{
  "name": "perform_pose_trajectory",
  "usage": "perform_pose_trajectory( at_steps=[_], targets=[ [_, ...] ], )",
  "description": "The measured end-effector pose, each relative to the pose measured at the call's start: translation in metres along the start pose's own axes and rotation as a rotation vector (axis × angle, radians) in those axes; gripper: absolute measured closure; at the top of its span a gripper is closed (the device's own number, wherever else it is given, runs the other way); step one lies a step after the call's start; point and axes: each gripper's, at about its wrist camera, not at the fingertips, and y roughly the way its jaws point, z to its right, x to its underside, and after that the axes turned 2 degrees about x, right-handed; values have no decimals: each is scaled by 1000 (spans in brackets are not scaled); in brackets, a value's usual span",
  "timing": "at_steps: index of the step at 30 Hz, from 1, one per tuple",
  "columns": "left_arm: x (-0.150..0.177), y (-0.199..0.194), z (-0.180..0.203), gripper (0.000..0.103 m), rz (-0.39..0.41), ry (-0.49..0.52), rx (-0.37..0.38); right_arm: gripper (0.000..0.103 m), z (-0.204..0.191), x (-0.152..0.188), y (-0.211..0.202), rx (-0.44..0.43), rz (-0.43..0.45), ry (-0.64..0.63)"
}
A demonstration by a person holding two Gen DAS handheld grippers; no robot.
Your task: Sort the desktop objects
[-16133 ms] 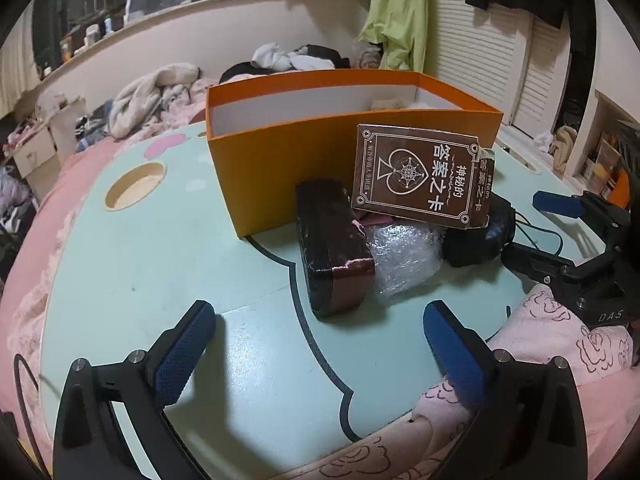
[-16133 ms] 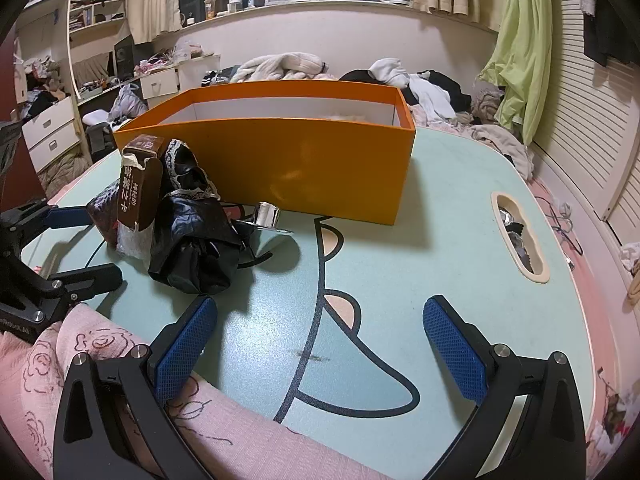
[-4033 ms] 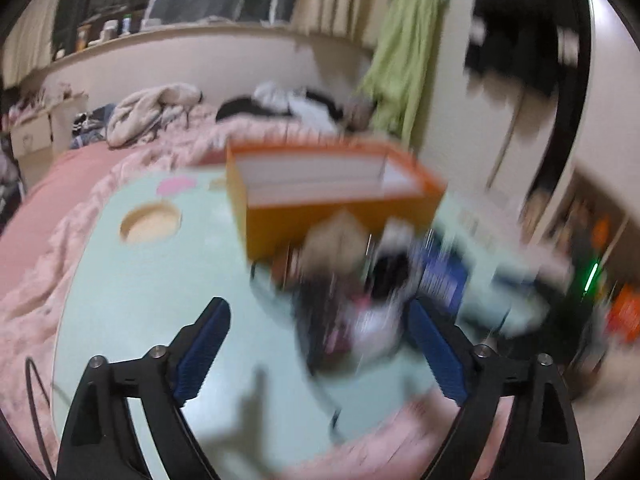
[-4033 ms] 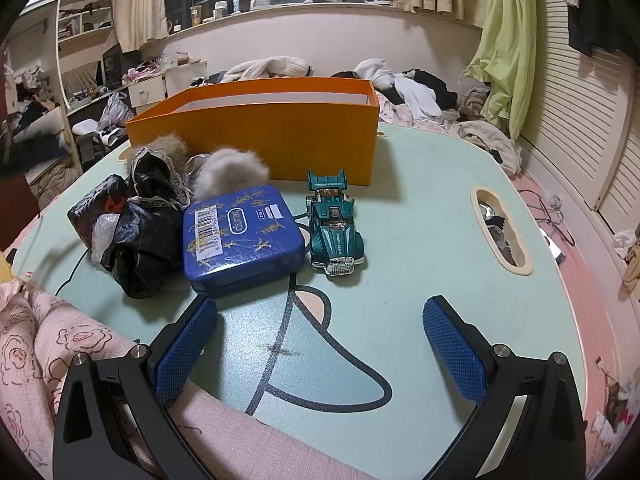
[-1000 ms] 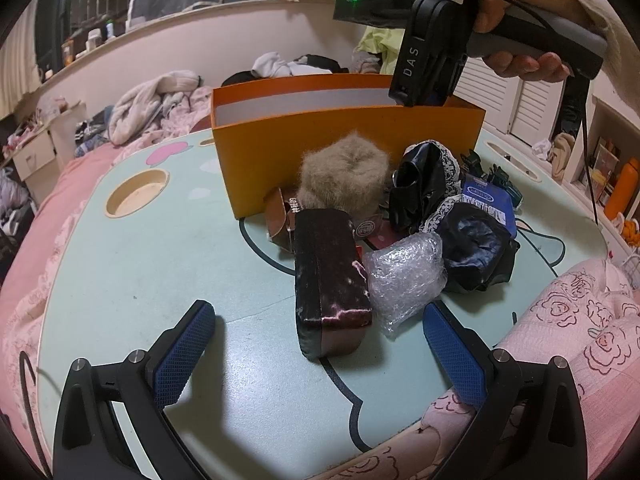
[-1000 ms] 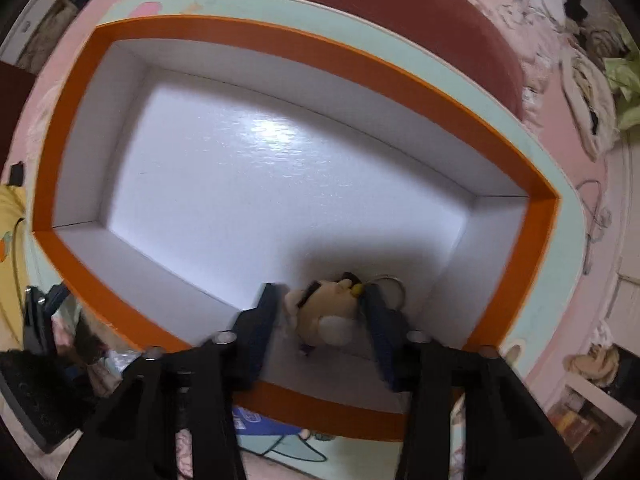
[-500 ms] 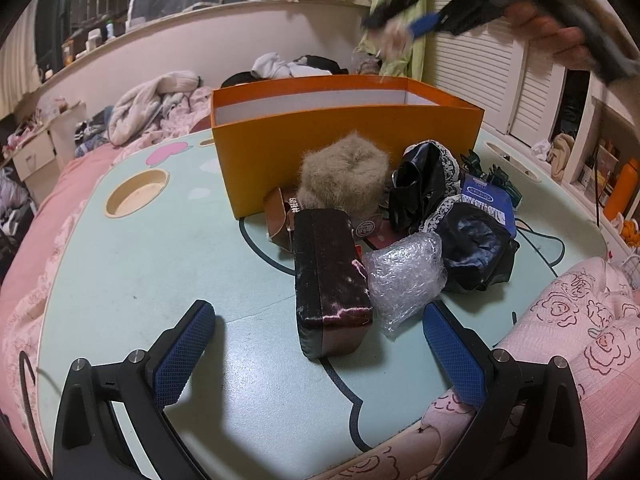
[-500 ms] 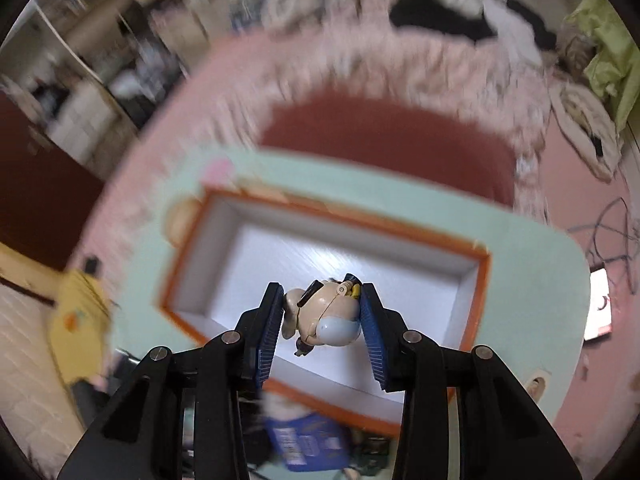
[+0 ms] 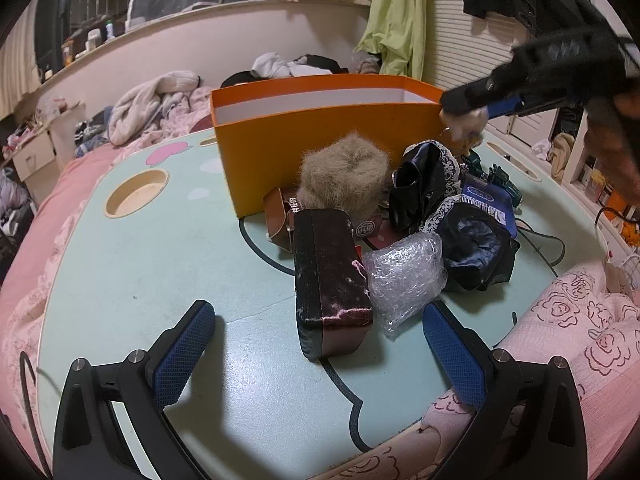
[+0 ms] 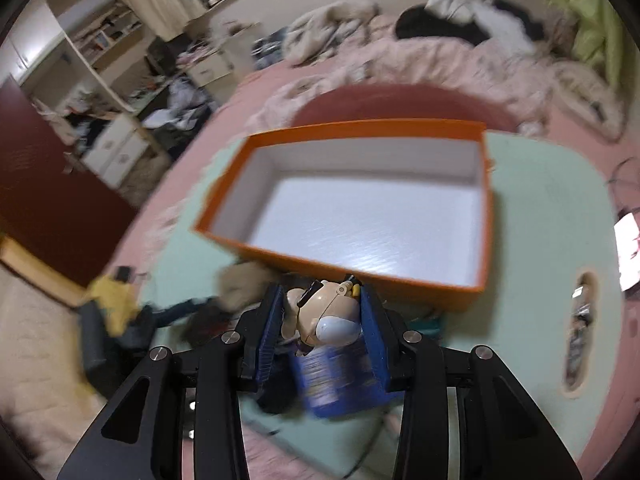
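Note:
My right gripper is shut on a small beige figurine keychain and holds it in the air above the pile, just in front of the empty orange box. In the left wrist view the right gripper is blurred beside the orange box's right corner, with the figurine in it. My left gripper is open and empty, low over the table in front of a dark maroon case.
The pile on the mint green table holds a fur ball, a bubble-wrap bundle, black pouches, a blue tin and a green toy car. A pink quilt lies at the right.
My right gripper has lifted the figurine out of the orange box and carried it down to the front of the box over the pile. The left gripper has not moved.

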Motion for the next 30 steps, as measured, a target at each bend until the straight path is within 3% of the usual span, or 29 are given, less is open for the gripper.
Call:
perform_pose_trajectory(
  at_steps=[5, 10, 14, 18, 21, 22, 26, 30],
  targets=[
    [0, 0, 0, 0, 0, 0, 0, 59, -15, 12, 2, 65, 127, -83],
    [0, 0, 0, 0, 0, 0, 0, 58, -23, 41, -22, 20, 248, -83],
    [0, 0, 0, 0, 0, 0, 0, 47, -32, 75, -42, 39, 319, -84],
    [0, 0, 0, 0, 0, 0, 0, 46, -31, 109, -40, 147, 345, -121],
    [0, 0, 0, 0, -1, 1, 0, 35, -31, 131, -15, 356, 319, -161],
    [0, 1, 0, 0, -7, 3, -3, 29, -30, 135, 1, 346, 275, -164],
    [2, 2, -3, 0, -4, 3, -3, 17, -15, 126, 16, 268, 273, -126],
    [2, 2, -3, 0, -4, 2, -2, 17, -11, 126, 25, 269, 279, -126]
  ],
)
